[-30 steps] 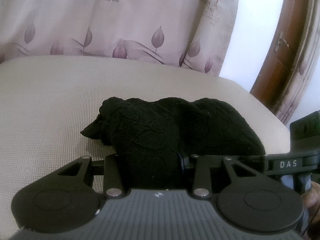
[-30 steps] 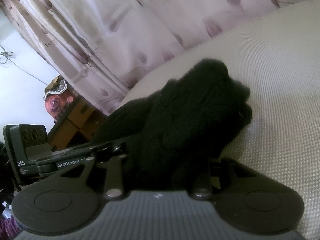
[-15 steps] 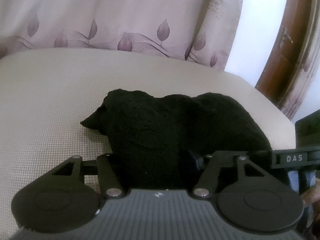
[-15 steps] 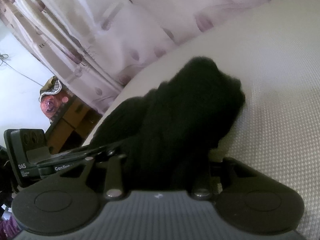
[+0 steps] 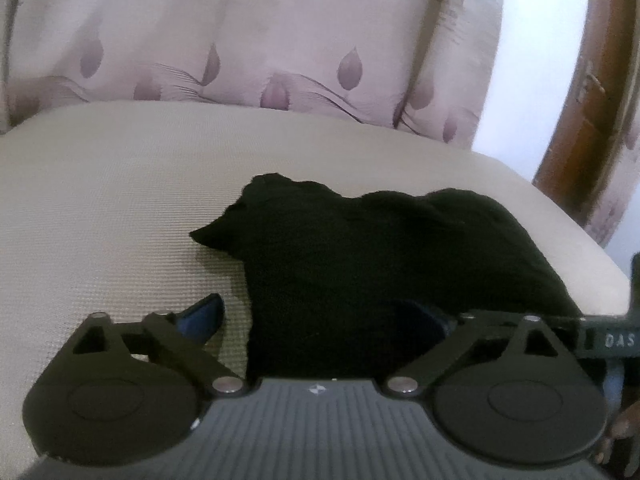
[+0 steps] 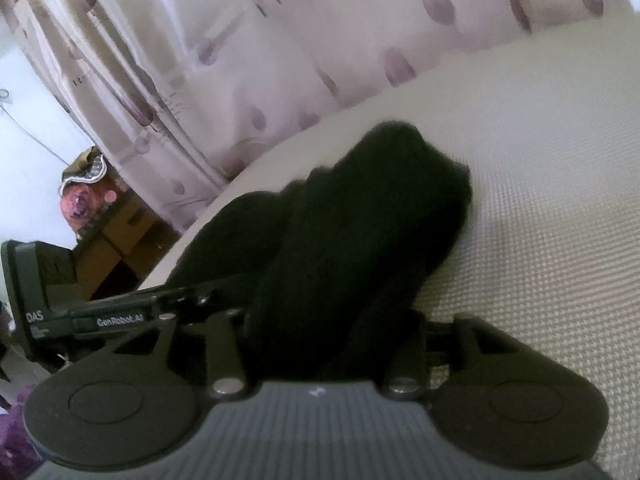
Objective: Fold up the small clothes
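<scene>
A small black garment [image 5: 380, 256] lies bunched on a beige cushion [image 5: 100, 208]. My left gripper [image 5: 316, 316] is open: its left finger [image 5: 202, 314] rests on bare cushion beside the cloth, and its right finger is partly under the cloth's near edge. In the right wrist view the same garment [image 6: 360, 216] rises in a folded mound between the fingers of my right gripper [image 6: 324, 328], which is shut on the near end. The left gripper's body [image 6: 100, 316] sits at the left, close to the cloth.
A pale curtain with purple leaf prints [image 5: 260, 40] hangs behind the cushion. A brown wooden door frame [image 5: 584, 92] stands at the right. Cardboard boxes [image 6: 120, 240] and a bundle [image 6: 84, 196] lie beyond the cushion's left edge.
My left gripper has opened and let go of the garment; its left finger now stands clear on the cushion. The cloth has sunk flatter. My right gripper still holds its end.
</scene>
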Motion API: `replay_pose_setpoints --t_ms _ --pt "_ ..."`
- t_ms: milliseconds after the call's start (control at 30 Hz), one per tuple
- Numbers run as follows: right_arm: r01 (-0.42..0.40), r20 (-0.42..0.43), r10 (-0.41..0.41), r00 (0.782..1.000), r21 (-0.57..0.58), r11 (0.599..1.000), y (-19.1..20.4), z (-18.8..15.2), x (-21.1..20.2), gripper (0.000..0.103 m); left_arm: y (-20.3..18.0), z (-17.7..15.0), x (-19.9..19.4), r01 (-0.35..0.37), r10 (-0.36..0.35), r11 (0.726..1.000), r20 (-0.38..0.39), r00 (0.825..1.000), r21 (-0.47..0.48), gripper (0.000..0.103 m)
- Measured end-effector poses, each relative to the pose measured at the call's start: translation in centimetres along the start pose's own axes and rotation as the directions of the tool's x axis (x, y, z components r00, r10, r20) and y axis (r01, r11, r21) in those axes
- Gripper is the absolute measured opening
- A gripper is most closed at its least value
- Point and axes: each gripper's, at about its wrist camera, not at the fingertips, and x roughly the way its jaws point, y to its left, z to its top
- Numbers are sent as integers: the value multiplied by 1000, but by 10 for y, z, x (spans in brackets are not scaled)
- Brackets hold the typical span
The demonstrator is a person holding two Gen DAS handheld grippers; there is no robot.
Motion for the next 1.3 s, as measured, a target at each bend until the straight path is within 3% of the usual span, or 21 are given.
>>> replay_pose_setpoints --t_ms 333,433,567,667,767,867,1000,1100,1300 --pt "72 87 -69 994 -32 997 9 -15 -20 73 -8 -4 -18 -114 111 993 75 991 41 103" --pt "115 127 -108 986 -51 992 19 -20 -32 74 -18 -4 -27 -173 163 982 116 980 80 103" --pt "174 214 -144 966 -128 976 44 -27 -53 84 -28 -2 -45 -272 250 958 190 949 96 103" --pt "203 269 -153 951 -172 964 60 -31 -66 89 -28 0 -66 -260 243 965 280 929 22 103" --pt "210 299 -147 943 -191 959 71 -32 -76 90 -28 2 -87 -263 266 963 372 889 -60 103" --pt "204 309 -136 941 -200 958 80 -32 -83 90 -37 13 -94 -362 352 931 343 871 -38 103" --pt "206 325 -131 937 -208 956 90 -32 -89 90 -45 18 -112 -392 369 920 389 844 -21 103" --pt "208 329 -128 935 -219 953 98 -32 -92 92 -50 24 -126 -370 336 929 426 840 -3 103" --pt "206 339 -115 934 -246 947 111 -34 -97 93 -63 31 -145 -317 280 949 442 852 10 103"
